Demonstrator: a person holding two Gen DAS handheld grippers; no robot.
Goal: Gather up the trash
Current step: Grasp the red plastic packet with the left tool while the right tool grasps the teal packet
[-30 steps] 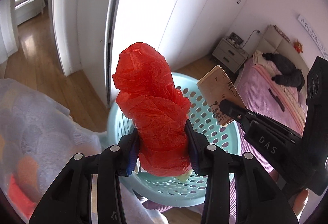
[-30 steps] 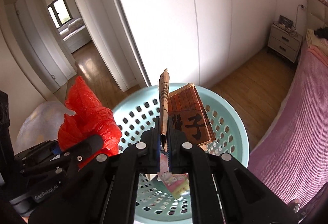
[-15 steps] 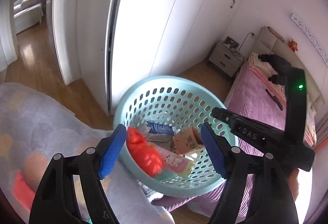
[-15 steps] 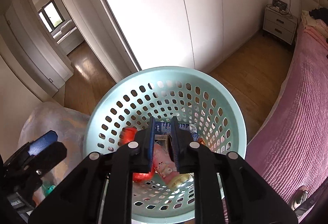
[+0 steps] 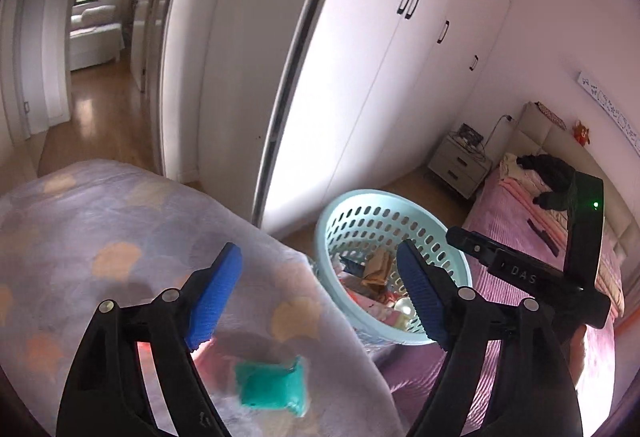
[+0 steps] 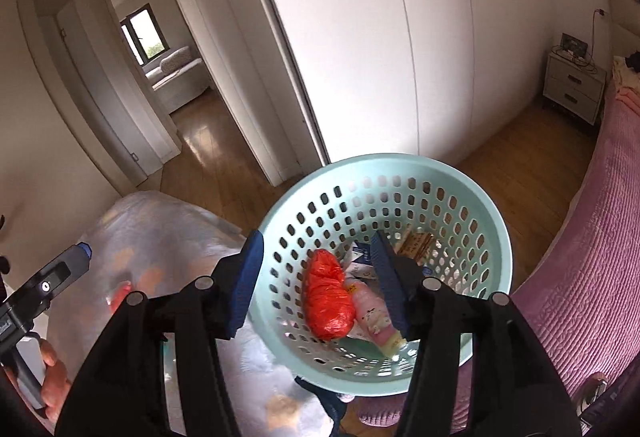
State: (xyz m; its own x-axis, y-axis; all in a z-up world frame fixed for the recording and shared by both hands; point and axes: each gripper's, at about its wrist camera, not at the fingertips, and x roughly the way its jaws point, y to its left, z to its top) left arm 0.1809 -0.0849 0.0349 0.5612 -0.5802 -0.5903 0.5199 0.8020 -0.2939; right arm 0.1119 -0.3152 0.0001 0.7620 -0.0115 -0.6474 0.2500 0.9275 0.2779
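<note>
from the left wrist we see our left gripper (image 5: 316,301) with its blue-padded jaws wide apart and nothing between them. it hangs over a pale patterned blanket (image 5: 120,229), and a crumpled green wrapper (image 5: 272,387) lies on that blanket just below the jaws (blurred, so we cannot tell what it is). to the right sits the light blue basket (image 5: 360,205) with trash inside, beside the pink bed (image 5: 520,357), and the right gripper (image 5: 520,277) reaches in from the right edge.

from the right wrist our right gripper (image 6: 316,281) is also spread open and empty, poised over the basket (image 6: 400,173). inside lie a red bag (image 6: 328,305), a pink tube (image 6: 376,321) touching it, and a brown box (image 6: 418,243) further back — all resting on the basket floor. the left gripper (image 6: 48,285) shows at the left edge above the blanket (image 6: 160,237).
</note>
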